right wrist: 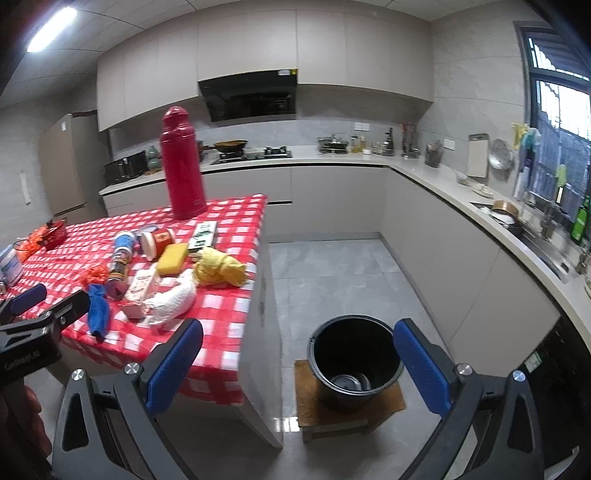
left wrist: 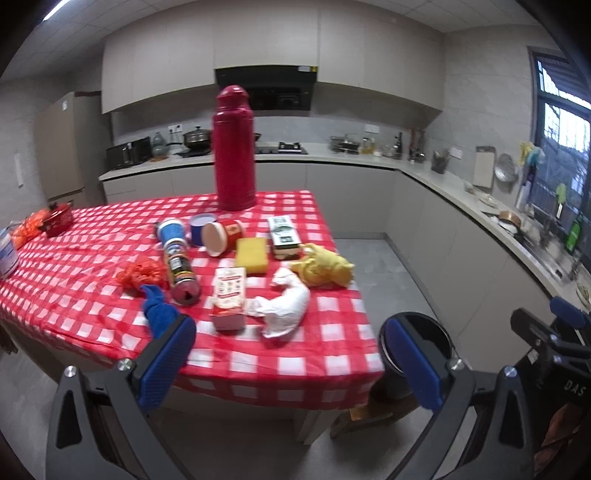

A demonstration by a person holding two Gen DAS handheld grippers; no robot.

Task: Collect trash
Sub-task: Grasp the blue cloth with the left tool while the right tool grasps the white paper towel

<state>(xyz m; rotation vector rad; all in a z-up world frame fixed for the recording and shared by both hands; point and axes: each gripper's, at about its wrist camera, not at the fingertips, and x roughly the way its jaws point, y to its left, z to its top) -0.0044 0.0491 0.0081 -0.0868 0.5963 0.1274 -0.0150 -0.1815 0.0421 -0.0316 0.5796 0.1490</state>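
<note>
Left wrist view: the left gripper [left wrist: 291,354], fingers apart and holding nothing, is facing the desk [left wrist: 325,365], where the white wad [left wrist: 286,306] is lying nearest, just ahead, long axis slanting up-right; one carton [left wrist: 229,295], one can [left wrist: 179,260] and one yellow wad [left wrist: 325,267] are lying beyond. Right wrist view: the right gripper [right wrist: 297,365], fingers likewise apart and empty, is hovering over one black bucket [right wrist: 354,360] on the floor, the trash lying up-left, nearer the left gripper.

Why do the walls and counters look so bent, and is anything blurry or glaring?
Left wrist view: fisheye lens curves the countertop; the red thermos looks slightly soft; dark corners. Right wrist view: same bending; the ceiling light and window glare, with a bright reflection on the floor.
</note>
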